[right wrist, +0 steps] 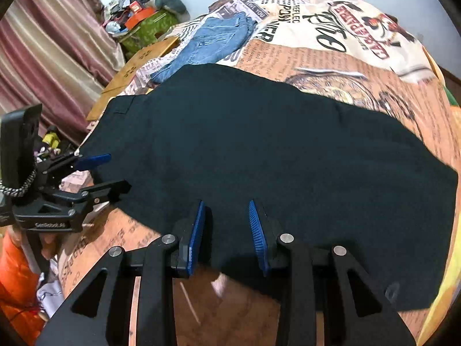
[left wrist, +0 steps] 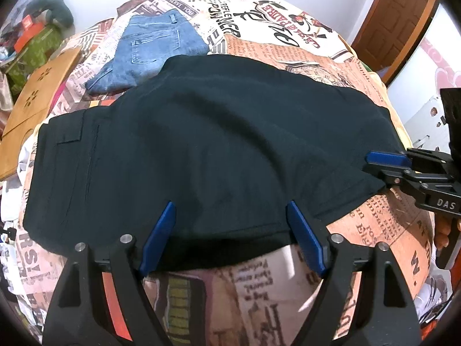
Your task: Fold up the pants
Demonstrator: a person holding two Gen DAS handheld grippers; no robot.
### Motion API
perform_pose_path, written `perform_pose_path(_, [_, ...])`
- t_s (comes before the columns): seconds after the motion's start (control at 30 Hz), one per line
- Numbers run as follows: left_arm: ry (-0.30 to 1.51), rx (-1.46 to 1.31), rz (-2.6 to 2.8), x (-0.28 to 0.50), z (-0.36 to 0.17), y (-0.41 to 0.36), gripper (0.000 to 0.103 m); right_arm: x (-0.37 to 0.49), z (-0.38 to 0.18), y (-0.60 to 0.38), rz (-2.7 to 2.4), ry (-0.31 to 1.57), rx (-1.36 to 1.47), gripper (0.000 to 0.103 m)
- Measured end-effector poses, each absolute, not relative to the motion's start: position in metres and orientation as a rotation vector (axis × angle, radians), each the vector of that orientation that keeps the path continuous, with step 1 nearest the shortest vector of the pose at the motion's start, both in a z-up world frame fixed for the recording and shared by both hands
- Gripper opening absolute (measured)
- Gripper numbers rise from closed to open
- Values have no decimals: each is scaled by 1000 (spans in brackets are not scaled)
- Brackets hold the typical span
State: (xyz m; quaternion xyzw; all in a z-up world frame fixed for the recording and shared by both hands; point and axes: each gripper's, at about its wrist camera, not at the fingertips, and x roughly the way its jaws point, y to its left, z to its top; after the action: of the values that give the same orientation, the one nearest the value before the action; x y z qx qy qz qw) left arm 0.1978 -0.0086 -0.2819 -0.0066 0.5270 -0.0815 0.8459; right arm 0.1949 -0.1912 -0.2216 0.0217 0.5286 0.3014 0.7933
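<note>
Dark pants (left wrist: 201, 144) lie spread across the newspaper-print bedspread (left wrist: 288, 54), waistband to the left; they also fill the right wrist view (right wrist: 273, 150). My left gripper (left wrist: 232, 210) is open, its blue-padded fingers (left wrist: 161, 230) over the pants' near edge; it also shows at the left of the right wrist view (right wrist: 115, 173). My right gripper (right wrist: 227, 210) is open over the near edge of the pants, nothing between its pads. In the left wrist view it sits at the right (left wrist: 383, 164), at the pants' hem corner.
Folded blue jeans (left wrist: 149, 49) lie on the bedspread behind the dark pants, also visible in the right wrist view (right wrist: 213, 43). A wooden board (left wrist: 37, 101) sits at the left. Clutter with a green box (right wrist: 144, 26) stands by a curtain (right wrist: 49, 49).
</note>
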Motion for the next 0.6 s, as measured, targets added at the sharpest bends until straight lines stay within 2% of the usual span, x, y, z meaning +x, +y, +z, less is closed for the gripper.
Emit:
perform_pose_path(0.27, [1117, 65, -160, 189, -269, -9, 80, 181, -208, -215, 600, 1129, 96, 30])
perform_pose_path(0.3, [1117, 81, -147, 189, -265, -9, 80, 179, -206, -221, 584, 1126, 106, 32])
perform_pose_path(0.37, [1109, 100, -127, 190, -258, -8, 80, 174, -202, -238, 522, 1106, 120, 44])
perform_pose_path(0.5, [1079, 119, -108, 200, -245, -14, 80, 164, -199, -276, 400, 1073, 161, 47])
perform_pose_path(0.57, [1067, 127, -112, 209, -240, -22, 81, 159, -200, -299, 330, 1064, 212, 55])
perform_pose_path(0.6, [1063, 130, -115, 214, -238, -27, 81, 157, -200, -308, 300, 1059, 235, 55])
